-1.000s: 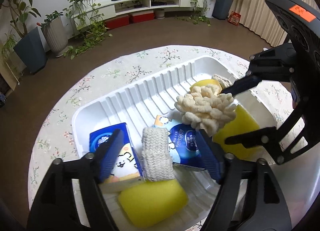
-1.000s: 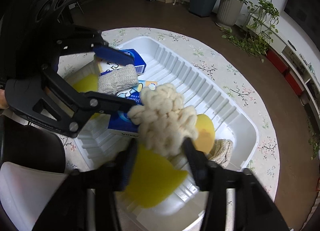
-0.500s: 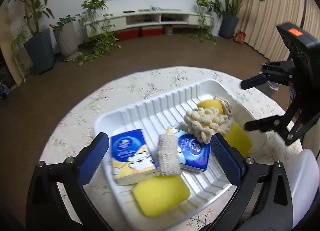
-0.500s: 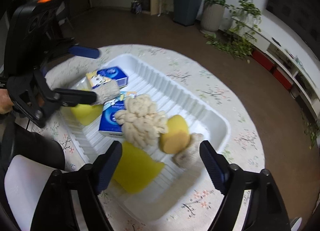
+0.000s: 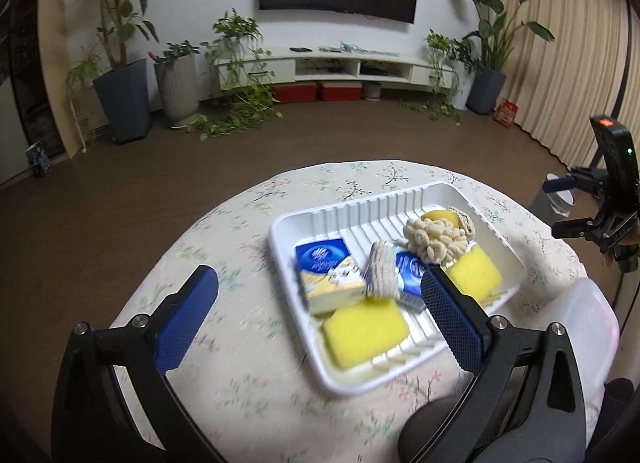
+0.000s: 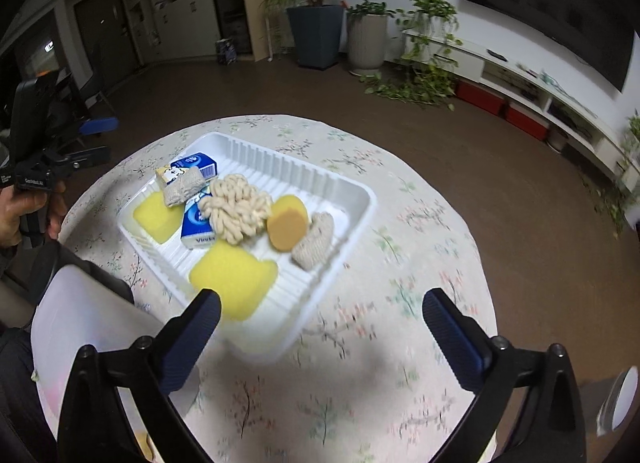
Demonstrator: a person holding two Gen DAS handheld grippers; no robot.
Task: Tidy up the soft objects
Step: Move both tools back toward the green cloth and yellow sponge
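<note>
Both grippers, left gripper (image 5: 316, 311) and right gripper (image 6: 320, 339), have just been opening; fingers wide, nothing between them. Ahead of the fingers on the tabletop (image 6: 360, 403), the white tray (image 6: 360, 191) holds 7 soft objects. Likely finished: retreat clear, without brushing the rim.

Black linkage arms with blue ribbed fingers (image 5: 452, 319) (silver screws at pivots).

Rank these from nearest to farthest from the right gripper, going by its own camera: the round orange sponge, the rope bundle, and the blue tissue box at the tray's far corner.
1. Round orange sponge, tray's right side.
2. Rope bundle, tray's middle.
3. Blue tissue box, far left corner.
</note>
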